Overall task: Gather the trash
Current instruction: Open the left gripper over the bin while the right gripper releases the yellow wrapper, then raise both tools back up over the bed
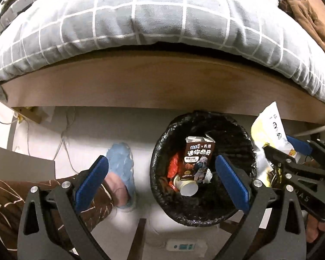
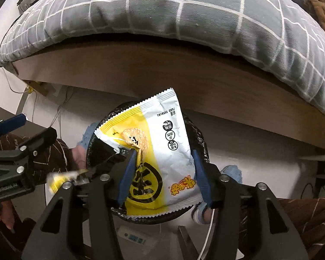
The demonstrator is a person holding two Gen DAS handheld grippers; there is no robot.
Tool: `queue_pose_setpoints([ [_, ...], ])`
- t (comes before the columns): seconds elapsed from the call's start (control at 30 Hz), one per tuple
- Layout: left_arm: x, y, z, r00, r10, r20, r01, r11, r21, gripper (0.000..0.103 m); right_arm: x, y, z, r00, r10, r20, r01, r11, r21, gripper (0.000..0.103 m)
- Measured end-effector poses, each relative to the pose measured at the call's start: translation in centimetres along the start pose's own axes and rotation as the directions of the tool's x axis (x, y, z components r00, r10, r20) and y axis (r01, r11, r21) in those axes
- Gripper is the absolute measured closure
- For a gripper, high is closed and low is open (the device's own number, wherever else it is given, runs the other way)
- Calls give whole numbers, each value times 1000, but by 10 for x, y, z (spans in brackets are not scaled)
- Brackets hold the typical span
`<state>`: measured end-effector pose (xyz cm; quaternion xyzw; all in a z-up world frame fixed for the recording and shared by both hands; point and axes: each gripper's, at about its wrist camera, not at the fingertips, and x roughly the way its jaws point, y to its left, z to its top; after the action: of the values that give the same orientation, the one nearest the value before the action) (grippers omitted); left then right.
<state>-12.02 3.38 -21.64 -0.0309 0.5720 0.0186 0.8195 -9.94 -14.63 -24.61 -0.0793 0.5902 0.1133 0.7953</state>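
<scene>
Right wrist view: right tongs [image 2: 162,173] stand half apart around a crinkled yellow-white snack bag [image 2: 160,151] above the black-lined round bin [image 1: 202,173]; left tongs [image 1: 164,179] gape empty.

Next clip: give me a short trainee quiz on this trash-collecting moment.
1. True or false: the left tool grips a wrapper.
2. Where is the snack bag that sits between the right tool's fingers? A in a drawer; B above the bin; C on a shelf.
3. Fill in: upright in the bin stands a brown ____.
Key: 1 false, it is open and empty; 2 B; 3 box.
</scene>
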Motion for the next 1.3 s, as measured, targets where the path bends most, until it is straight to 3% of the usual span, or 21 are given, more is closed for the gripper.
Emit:
queue_pose_setpoints([
  [0.13, 1, -4, 1, 1000, -2, 1, 2, 1000, 9, 6, 3, -6, -4, 1000, -13, -1, 13, 1000, 24, 42],
  [0.3, -2, -1, 3, 1000, -7, 3, 7, 1000, -5, 6, -12, -12, 0, 998, -40, 46, 38, 998, 47, 18],
  [0.5, -20, -1, 10, 999, -13, 50, 14, 1000, -11, 6, -40, -27, 8, 987, -90, 132, 79, 993, 88, 8],
  [0.8, -51, -4, 24, 991, -23, 130, 23, 1000, 1, 6, -81, -21, 23, 945, -159, 286, 133, 985, 110, 8],
  [1.3, -97, -25, 58, 967, -40, 250, 31, 999, 39, 6, -132, -51, 52, 880, -209, 427, 137, 971, 194, 8],
])
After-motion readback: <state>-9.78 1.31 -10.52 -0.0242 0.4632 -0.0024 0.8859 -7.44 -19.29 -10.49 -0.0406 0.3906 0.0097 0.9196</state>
